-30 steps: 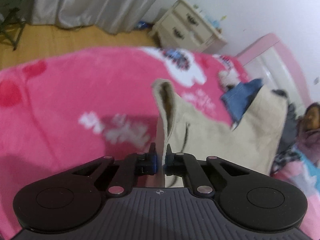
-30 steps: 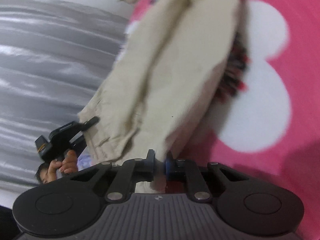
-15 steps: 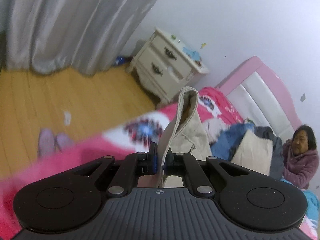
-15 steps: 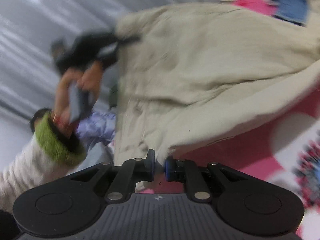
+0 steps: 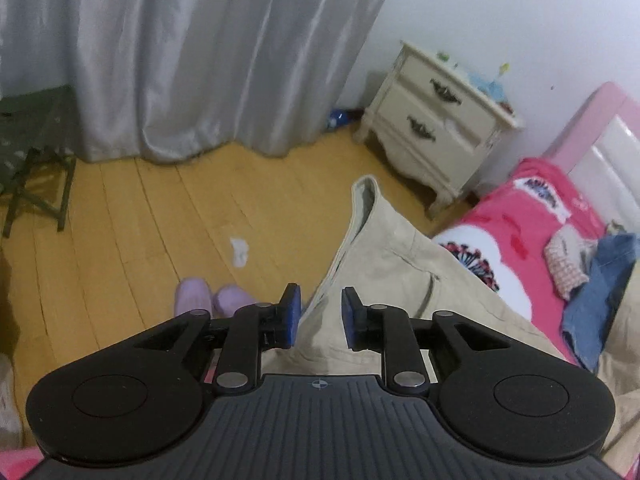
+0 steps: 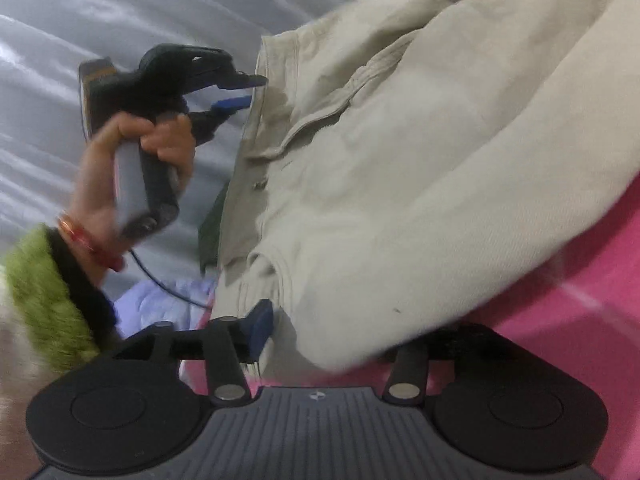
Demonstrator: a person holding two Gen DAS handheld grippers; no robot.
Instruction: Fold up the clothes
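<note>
Beige trousers [image 5: 392,264] lie spread over the pink blanket [image 5: 516,208], one end hanging past the bed's edge. My left gripper [image 5: 320,316] is opening; a beige fold runs between its blue pads [image 5: 290,316] with gaps on both sides. In the right wrist view the trousers [image 6: 400,160] fill the upper right, and the left gripper [image 6: 240,92], in a hand, sits beside the waistband with its jaws apart. My right gripper [image 6: 328,332] is opening too. Its left pad [image 6: 260,330] stands clear of the cloth, and the trousers drape over and hide its right finger.
A cream nightstand [image 5: 436,128] stands against the wall by the pink headboard. Grey curtains [image 5: 180,52] hang behind a wooden floor with purple slippers [image 5: 212,300] and a white scrap [image 5: 239,250]. A blue denim garment [image 5: 600,292] and checked cloth [image 5: 564,260] lie on the bed.
Both grippers were shut on the beige trousers and now have their jaws apart. The trousers have been carried across the bed toward its edge, and the left view has swung to the floor.
</note>
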